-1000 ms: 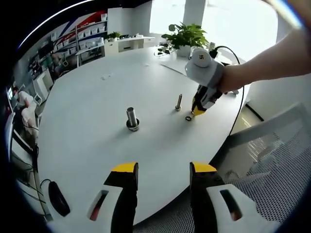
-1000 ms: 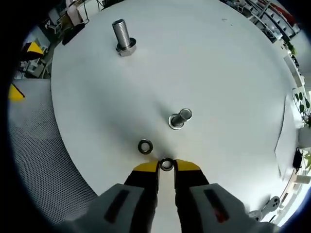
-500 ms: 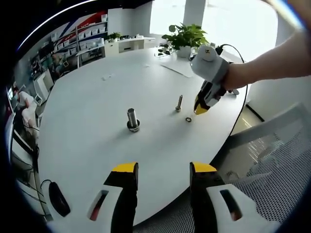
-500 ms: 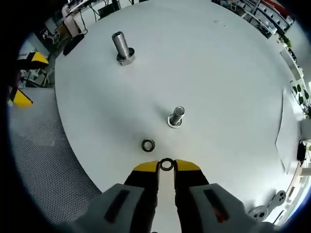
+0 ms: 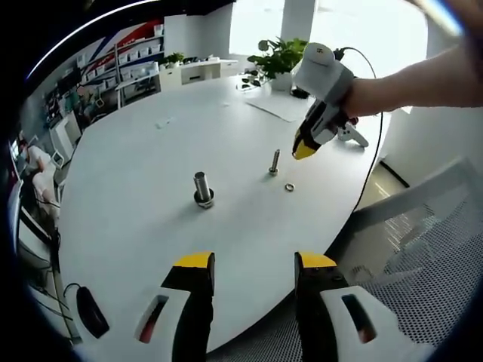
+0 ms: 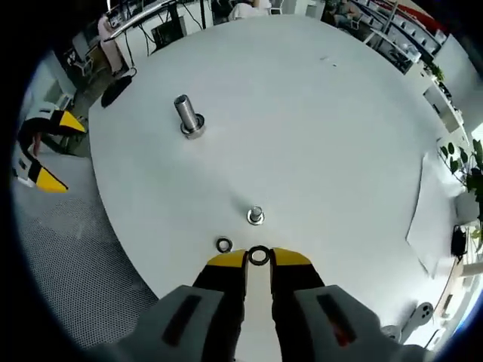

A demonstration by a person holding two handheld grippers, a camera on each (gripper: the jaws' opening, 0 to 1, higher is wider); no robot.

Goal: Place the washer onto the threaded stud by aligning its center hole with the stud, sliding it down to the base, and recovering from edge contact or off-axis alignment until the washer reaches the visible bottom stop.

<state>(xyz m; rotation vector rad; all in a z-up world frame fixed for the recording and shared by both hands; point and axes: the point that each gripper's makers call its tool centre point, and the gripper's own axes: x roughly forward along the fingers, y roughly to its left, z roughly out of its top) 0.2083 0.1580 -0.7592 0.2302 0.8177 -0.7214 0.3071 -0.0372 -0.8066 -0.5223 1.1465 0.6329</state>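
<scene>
While the right gripper (image 6: 258, 258) pinches a washer (image 6: 259, 256) between its yellow tips above the table (image 6: 339, 136), the thin stud (image 6: 255, 216) stands upright near the table's edge. A second washer (image 6: 224, 245) lies flat beside it. The left gripper (image 5: 253, 264) is spread open, holding nothing.

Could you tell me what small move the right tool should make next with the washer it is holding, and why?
Probably carry it forward over the small threaded stud, then lower. The right tool pinches the washer at its tips, raised above the table and short of the stud; the hole is not yet over it. A second washer lies beside.
</scene>
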